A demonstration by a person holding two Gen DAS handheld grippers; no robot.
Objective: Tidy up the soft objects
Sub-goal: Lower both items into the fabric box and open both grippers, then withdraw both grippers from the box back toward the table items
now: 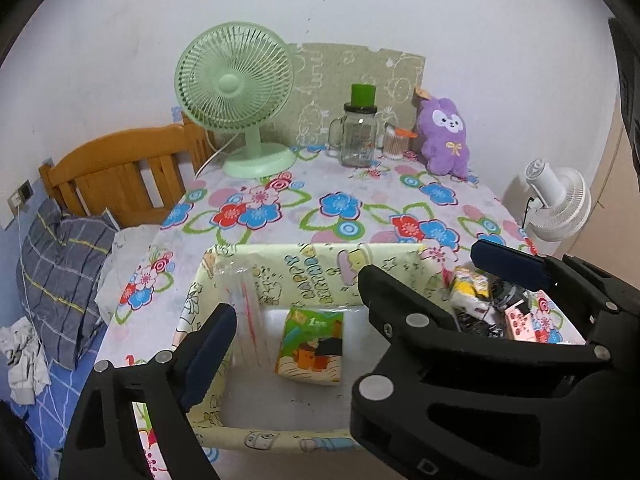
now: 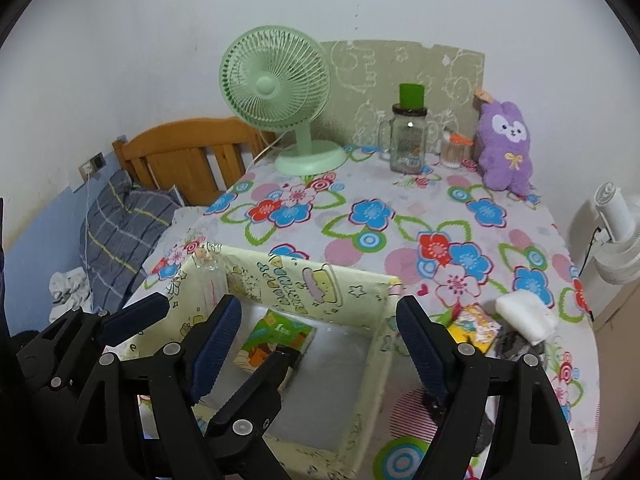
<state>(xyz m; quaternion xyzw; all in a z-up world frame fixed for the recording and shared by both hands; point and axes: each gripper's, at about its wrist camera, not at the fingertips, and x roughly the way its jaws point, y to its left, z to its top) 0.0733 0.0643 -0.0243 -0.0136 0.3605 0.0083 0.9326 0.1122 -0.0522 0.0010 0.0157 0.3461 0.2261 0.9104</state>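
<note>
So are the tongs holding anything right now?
No. Both the left tongs and the right tongs are open and empty above the box; the tissue pack lies inside it.

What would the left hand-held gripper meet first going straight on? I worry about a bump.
Probably the tissue pack on the box's floor; the left hand-held gripper hangs open above it. Depth is unclear.

Even, soft indoor light, faint shadows, strong fisheye bending and dark vignette at the corners.

Bedroom, wooden headboard (image 1: 116, 172), pillow (image 1: 60, 276), desk fan (image 1: 236, 92)
</note>
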